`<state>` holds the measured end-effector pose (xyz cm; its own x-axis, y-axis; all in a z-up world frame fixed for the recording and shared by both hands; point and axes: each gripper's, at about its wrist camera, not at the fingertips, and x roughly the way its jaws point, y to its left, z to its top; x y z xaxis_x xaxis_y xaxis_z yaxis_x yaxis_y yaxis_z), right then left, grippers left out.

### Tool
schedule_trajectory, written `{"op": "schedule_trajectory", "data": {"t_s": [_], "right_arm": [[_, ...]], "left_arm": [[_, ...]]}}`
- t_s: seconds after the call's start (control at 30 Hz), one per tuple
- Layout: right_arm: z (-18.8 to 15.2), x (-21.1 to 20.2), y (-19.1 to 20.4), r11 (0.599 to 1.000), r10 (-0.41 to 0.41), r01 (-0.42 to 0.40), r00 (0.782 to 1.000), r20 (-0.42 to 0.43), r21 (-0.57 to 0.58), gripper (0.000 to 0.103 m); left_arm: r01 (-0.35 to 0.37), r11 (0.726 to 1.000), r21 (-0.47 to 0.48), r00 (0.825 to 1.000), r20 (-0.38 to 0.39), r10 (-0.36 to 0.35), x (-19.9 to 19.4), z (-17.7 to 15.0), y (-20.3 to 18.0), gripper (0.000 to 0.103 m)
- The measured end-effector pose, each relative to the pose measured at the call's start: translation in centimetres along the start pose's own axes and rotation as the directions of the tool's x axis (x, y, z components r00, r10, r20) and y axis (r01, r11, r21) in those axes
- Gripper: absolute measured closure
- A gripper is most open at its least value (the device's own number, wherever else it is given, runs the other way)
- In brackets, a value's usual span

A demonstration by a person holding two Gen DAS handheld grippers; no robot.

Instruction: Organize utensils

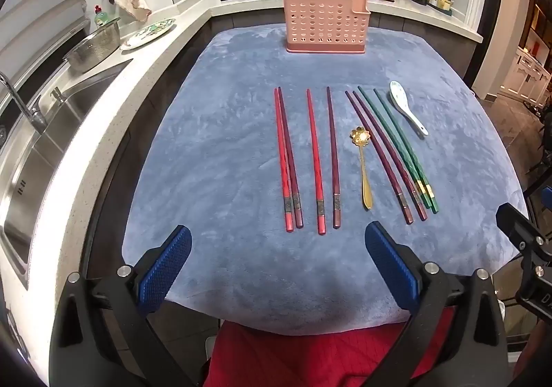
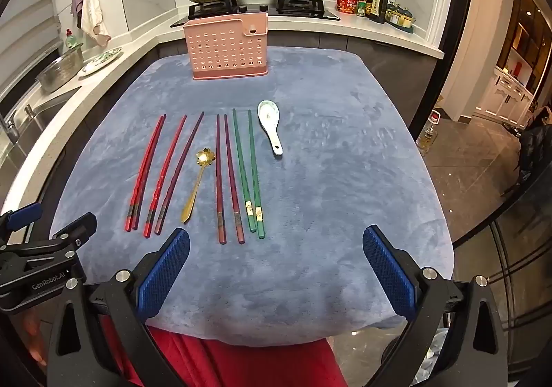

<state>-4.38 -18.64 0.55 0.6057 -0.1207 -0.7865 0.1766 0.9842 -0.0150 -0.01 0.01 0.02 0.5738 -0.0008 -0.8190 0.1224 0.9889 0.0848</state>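
Worktop (image 1: 241, 283) first: it has a soft blue cloth on it, and everything you need lies on that cloth. At the far end stands the pink holder (image 1: 324, 21), upright, with holes in its side and nothing in it yet. Nearer to you the chopsticks lie in a row, tips pointing away. From your left there are the red chopsticks (image 1: 286, 159), then a red and a purple one apart, then the purple chopsticks (image 1: 383, 159), then the green chopsticks (image 1: 400, 148). The white spoon (image 1: 407, 109) lies just beside the green pair. The small gold spoon (image 1: 364, 166) lies between the middle sticks and the purple pair.

Your left gripper (image 1: 277, 269) and right gripper (image 2: 276, 269) both hang at the near edge, fingers spread wide, holding nothing.

I think nothing is sorted yet. Pick a pair that lies close together, come down over the thick ends, squeeze both sticks at once, and drop them tips down into the holder
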Motion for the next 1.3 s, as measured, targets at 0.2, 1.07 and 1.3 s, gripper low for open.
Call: {"op": "schedule_trajectory", "data": {"t_s": [0.2, 1.07, 1.3], "right_arm": [[0.0, 0.0, 0.1, 1.0, 0.004, -0.004, 1.0, 0.004, 0.0, 0.007], [-0.1, 0.0, 0.3, 1.0, 0.009, -0.009, 1.0, 0.008, 0.002, 0.007], [-0.1, 0.0, 0.4, 1.0, 0.011, -0.011, 1.0, 0.007, 0.003, 0.007]], "left_arm": [[-0.009, 1.0, -0.006, 1.0, -0.001, 0.009, 0.1, 0.0, 0.0, 0.007], [0.008, 1.0, -0.006, 1.0, 0.0, -0.008, 0.1, -0.1, 0.3, 0.007], [0.006, 1.0, -0.007, 1.0, 0.001, -0.006, 0.1, -0.2, 0.3, 0.007]]}}
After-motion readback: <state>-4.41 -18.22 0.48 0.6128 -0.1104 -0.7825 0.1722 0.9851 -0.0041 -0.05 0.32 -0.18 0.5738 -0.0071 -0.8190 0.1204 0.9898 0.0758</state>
